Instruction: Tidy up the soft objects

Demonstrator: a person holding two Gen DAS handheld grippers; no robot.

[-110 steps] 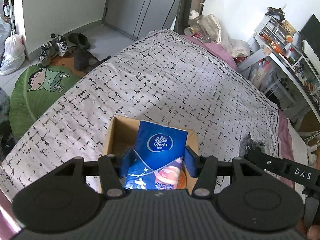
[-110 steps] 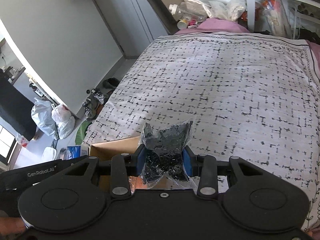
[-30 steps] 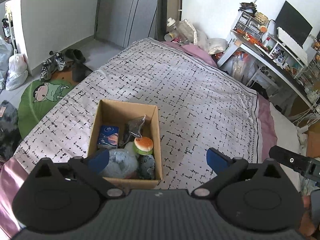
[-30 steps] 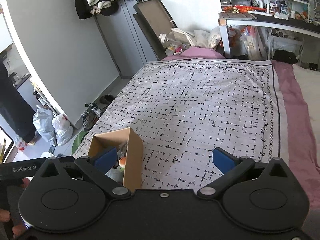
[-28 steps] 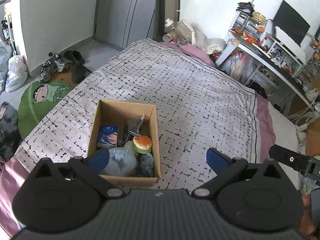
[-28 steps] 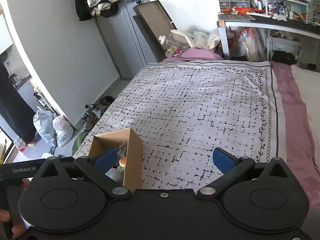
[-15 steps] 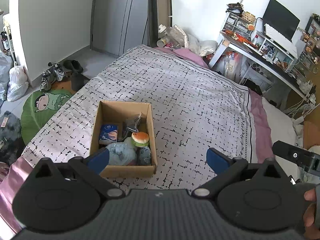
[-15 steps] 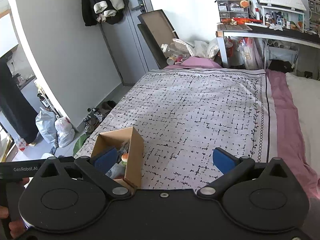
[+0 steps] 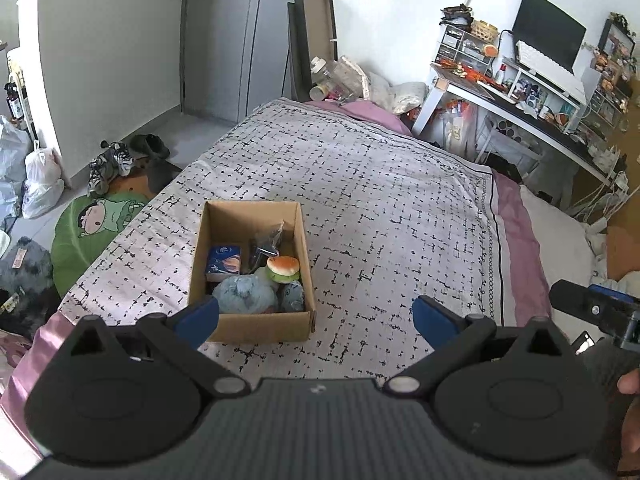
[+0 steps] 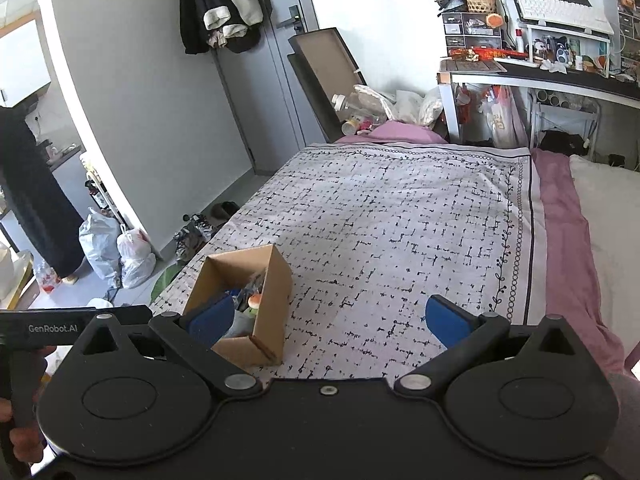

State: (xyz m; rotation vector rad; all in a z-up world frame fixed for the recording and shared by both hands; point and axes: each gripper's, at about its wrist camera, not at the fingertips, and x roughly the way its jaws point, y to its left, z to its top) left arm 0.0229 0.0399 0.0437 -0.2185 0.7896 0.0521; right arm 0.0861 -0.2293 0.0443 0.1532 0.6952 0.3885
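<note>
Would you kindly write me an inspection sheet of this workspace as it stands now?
Surface: patterned bedspread, bare apart from the box.
Job's things: cardboard box holds tissue pack, dark plastic bag, burger toy, blue plush.
Clutter: bottles and bags at the bed's far end.
Grippers: left hand-held gripper and right hand-held gripper open, empty.
Cables: wires beside the desk.
Surroundings: desk, monitor, shoes, door.

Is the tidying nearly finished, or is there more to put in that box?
It looks nearly done. The cardboard box on the bed already holds a blue tissue pack, a dark plastic bag and plush toys. Both the left hand-held gripper and the right hand-held gripper are open and empty. No other loose soft items show on the bedspread.
</note>
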